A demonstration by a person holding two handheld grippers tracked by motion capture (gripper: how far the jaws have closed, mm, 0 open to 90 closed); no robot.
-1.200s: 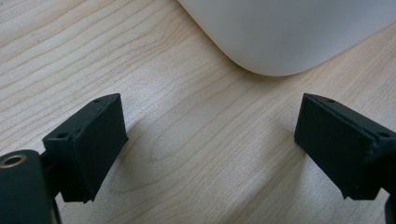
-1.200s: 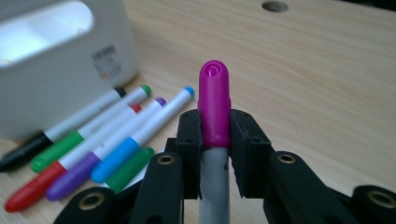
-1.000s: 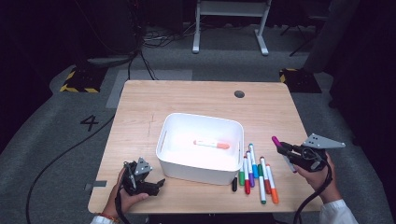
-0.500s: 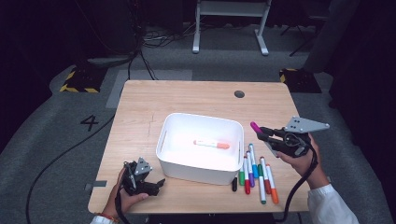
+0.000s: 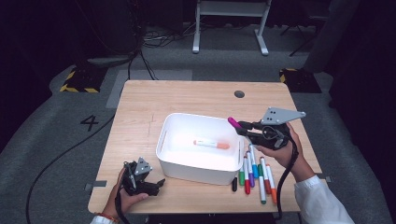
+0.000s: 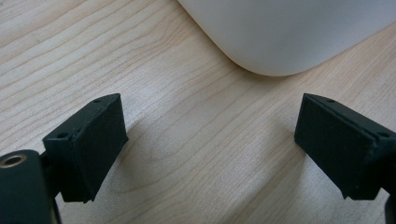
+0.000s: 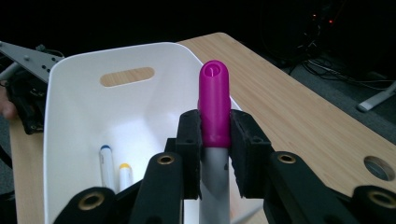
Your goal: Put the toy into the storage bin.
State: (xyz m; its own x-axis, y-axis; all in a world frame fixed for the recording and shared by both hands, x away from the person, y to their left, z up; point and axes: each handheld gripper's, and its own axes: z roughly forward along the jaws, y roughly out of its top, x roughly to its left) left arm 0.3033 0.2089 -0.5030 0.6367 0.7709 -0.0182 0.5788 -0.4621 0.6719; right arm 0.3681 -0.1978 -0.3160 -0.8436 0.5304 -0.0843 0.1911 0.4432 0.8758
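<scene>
A white bin stands mid-table with an orange-capped marker lying inside. My right gripper hovers at the bin's right rim, shut on a magenta-capped marker whose cap points over the bin. In the right gripper view the magenta marker stands between the jaws of the right gripper, above the bin. My left gripper rests on the table at the bin's front left corner, open. The left gripper has bare wood between its jaws, near the bin corner.
Several coloured markers lie in a row on the table right of the bin, with a small black one at the bin's front right corner. A round hole sits near the table's far edge. The table's far half is bare wood.
My right gripper has carried the magenta marker left and slightly away from the person, from the table's right edge to the bin's right rim. The left gripper has stayed put.
</scene>
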